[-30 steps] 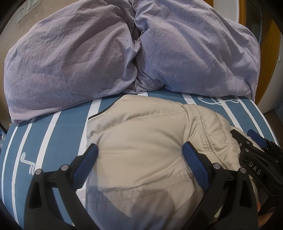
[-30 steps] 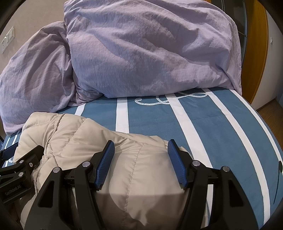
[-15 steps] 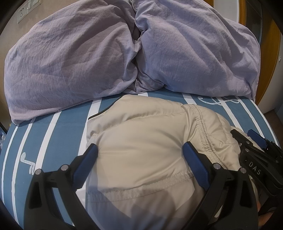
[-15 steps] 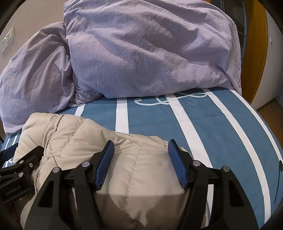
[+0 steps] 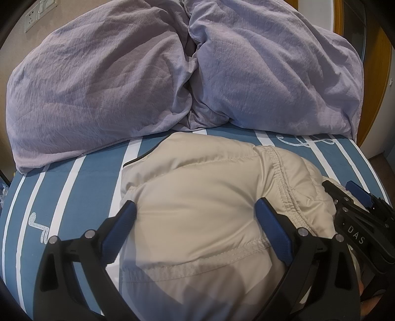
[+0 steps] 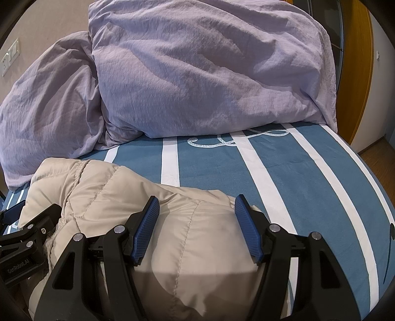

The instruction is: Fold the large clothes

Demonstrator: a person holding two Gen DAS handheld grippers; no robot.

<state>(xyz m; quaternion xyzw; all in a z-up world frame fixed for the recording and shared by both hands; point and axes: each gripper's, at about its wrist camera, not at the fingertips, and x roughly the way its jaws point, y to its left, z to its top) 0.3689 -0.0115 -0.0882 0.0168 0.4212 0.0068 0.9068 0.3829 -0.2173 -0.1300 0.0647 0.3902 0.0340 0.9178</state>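
Left wrist: beige puffer jacket (image 5: 197, 197) bundled, long axis across bed.

A crumpled lilac duvet (image 5: 172, 74) is heaped in two big mounds straight ahead of the tongs, at the far end of the bed, with a deep crease between the mounds. It rests on a blue sheet with white stripes (image 6: 284, 177), which spreads out beneath and to either side of the tongs; a white looped-rope design (image 6: 237, 139) is printed on it just in front of the duvet. Beyond the duvet, up and to the left, a beige wall carries a white socket plate (image 5: 40, 11). Off to the right stands an orange wooden door frame (image 6: 355, 74), with brown wooden floor (image 6: 377, 153) below it.
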